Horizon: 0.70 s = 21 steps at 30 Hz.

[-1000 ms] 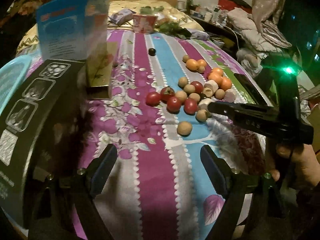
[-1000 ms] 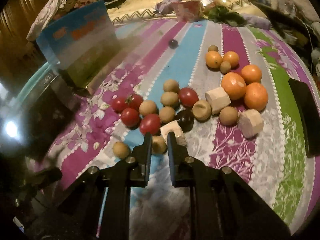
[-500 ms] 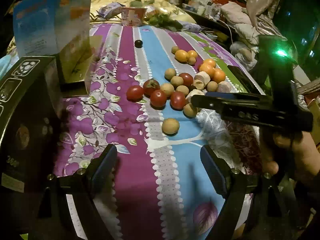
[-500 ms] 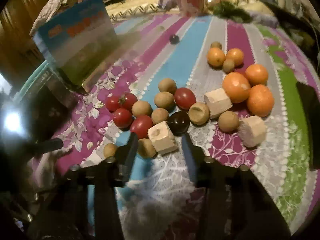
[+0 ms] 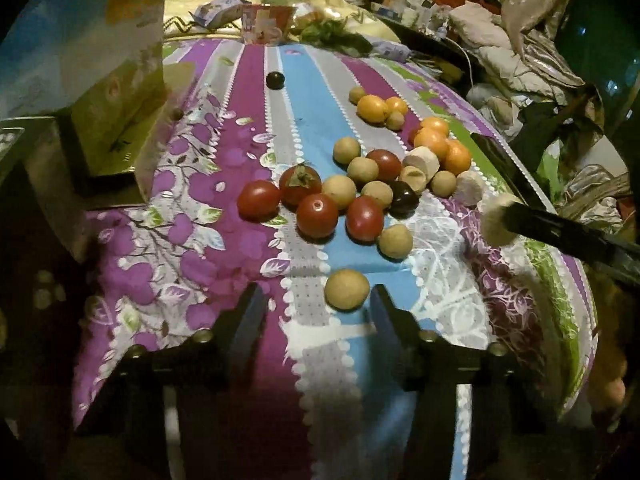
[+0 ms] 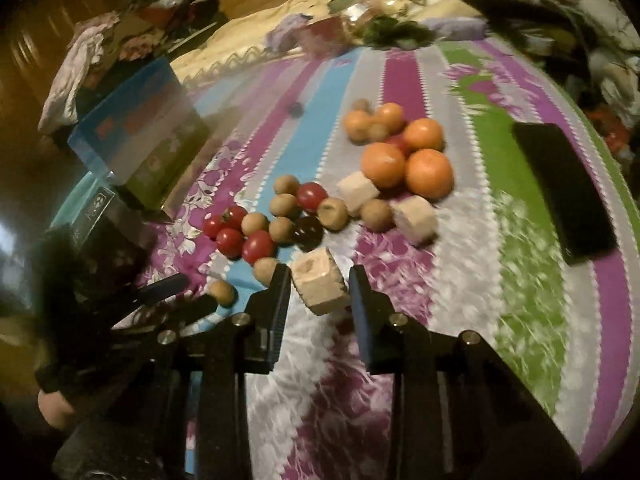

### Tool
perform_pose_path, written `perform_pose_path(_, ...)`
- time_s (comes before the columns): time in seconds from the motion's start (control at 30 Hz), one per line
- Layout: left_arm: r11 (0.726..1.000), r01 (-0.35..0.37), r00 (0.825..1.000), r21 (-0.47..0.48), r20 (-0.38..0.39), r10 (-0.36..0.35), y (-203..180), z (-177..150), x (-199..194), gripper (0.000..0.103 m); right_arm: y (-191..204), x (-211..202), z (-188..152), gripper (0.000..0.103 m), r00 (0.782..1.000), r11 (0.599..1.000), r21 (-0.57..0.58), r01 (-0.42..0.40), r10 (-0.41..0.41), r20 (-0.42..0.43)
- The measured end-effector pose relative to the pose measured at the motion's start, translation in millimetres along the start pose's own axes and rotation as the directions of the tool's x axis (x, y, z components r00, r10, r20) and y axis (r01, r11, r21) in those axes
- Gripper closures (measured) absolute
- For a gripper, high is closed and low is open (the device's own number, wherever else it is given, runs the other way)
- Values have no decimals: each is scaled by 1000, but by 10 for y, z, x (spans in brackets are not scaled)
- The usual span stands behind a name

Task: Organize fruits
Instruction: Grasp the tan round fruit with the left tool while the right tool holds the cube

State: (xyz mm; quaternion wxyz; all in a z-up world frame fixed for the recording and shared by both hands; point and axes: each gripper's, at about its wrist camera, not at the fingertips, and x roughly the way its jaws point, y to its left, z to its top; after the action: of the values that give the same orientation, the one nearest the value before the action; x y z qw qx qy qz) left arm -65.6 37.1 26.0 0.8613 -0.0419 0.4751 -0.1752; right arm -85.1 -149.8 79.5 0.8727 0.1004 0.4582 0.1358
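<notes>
A striped, flower-printed cloth (image 5: 192, 216) in purple, blue, grey and green covers the surface where the fruit lies, with an upright blue-and-green box (image 6: 140, 136) at its left edge. Just right of the box, a cluster of red cherry tomatoes (image 5: 316, 210) sits touching one another, one with its dried green calyx upward. Round tan fruits (image 5: 339, 191) with matt skins mix in beside them, and one dark, glossy fruit (image 5: 403, 199) rests among these. A single tan fruit (image 5: 346, 289) lies apart at the near side, between the wide-open, empty jaws of the left gripper (image 5: 316, 312). Farther right, pale cream cut chunks (image 6: 414, 220) with flat faces lie near the tan fruits, and behind them sit bright oranges (image 6: 428, 174), close together. The right gripper (image 6: 318, 294), blurred in the right wrist view, has its jaws partly open on either side of one pale chunk (image 6: 318, 286); the left jaw seems to touch it, but whether it is gripped cannot be told. From the left wrist view that chunk shows at the tip of the dark jaws, above the cloth. A flat black slab (image 6: 564, 192) lies on the green stripe at far right.
</notes>
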Motion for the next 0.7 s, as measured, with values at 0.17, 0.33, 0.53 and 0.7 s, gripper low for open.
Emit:
perform_pose_path(0.17,999,12,1000,30,-15,-11,-112,27,125,53,-8,9,-28,72,1000,1000,11,-5,5,-9)
perform_pose_path(0.33,999,10,1000,39,-21,-9,-143,25,216,53,-18,2,-18,72,1000,1000,13,-5,5,0)
perform_pose_path(0.53,998,38,999,41,-16,-37,-149,12,183,55,-3,-29,-35,72,1000,1000,13,-10,10,10)
perform_pose_path(0.7,999,39,999,29,-12,-38,-141,36,190,78,-11,-29,-47,72,1000,1000,24,1,-1,11)
